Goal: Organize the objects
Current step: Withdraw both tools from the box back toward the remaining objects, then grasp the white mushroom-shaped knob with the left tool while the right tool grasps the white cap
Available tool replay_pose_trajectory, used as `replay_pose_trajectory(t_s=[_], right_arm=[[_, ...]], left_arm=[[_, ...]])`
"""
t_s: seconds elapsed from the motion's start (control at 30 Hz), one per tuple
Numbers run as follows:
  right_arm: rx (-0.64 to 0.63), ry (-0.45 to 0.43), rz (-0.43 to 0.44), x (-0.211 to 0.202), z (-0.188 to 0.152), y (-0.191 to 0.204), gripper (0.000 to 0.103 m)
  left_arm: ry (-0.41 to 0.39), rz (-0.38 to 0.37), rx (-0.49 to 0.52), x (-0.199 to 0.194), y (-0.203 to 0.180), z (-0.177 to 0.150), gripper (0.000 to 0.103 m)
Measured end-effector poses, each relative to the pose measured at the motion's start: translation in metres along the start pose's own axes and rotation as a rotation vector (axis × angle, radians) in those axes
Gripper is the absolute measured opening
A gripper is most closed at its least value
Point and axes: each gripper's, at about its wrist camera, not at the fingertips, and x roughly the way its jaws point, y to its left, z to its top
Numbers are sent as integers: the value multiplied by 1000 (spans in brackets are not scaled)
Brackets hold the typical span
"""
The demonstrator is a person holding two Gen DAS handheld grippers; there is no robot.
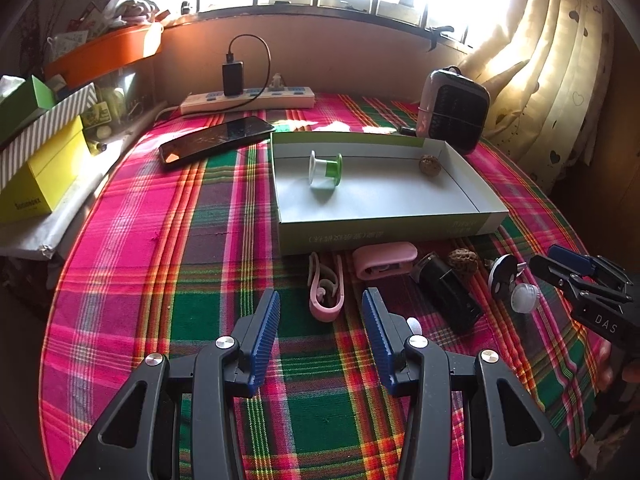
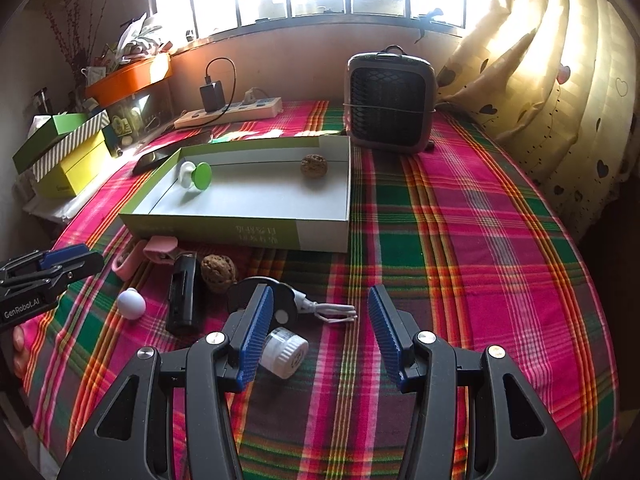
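A shallow white box (image 1: 472,184) (image 2: 240,232) on the plaid cloth holds a green-and-white spool (image 1: 326,168) (image 2: 196,175) and a walnut (image 1: 430,165) (image 2: 314,166). In front of it lie a pink clip (image 1: 326,288), a pink case (image 1: 384,260) (image 2: 160,246), a black clip (image 1: 448,292) (image 2: 183,292), a second walnut (image 1: 463,264) (image 2: 218,273), a black-and-white round gadget (image 1: 503,276) (image 2: 286,300), a white ball (image 2: 131,303) and a white cap (image 2: 284,350). My left gripper (image 1: 320,316) is open just before the pink clip. My right gripper (image 2: 320,316) is open and empty over the gadget's white prongs.
A phone (image 1: 216,140), a power strip (image 1: 248,100) with a charger and a small heater (image 1: 452,112) (image 2: 390,104) stand at the back. Stacked boxes (image 1: 40,160) and an orange tray (image 1: 104,52) are at the left. A curtain (image 2: 560,100) hangs at the right.
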Motion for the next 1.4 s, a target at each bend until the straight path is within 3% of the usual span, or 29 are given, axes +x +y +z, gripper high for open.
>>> replay_pose_trajectory(t_s=[0.53, 1.17, 1.27, 1.4], right_arm=[[0, 47, 35, 4, -20, 9, 51], [-16, 104, 23, 20, -20, 12, 51], [-13, 105, 11, 20, -20, 10, 51], [-12, 108, 6, 21, -20, 9, 51]], left_arm=[[69, -76, 10, 8, -12, -21, 42], [103, -76, 50, 24, -31, -18, 42], [110, -103, 48, 26, -35, -15, 42], [103, -78, 62, 33, -40, -10, 42]])
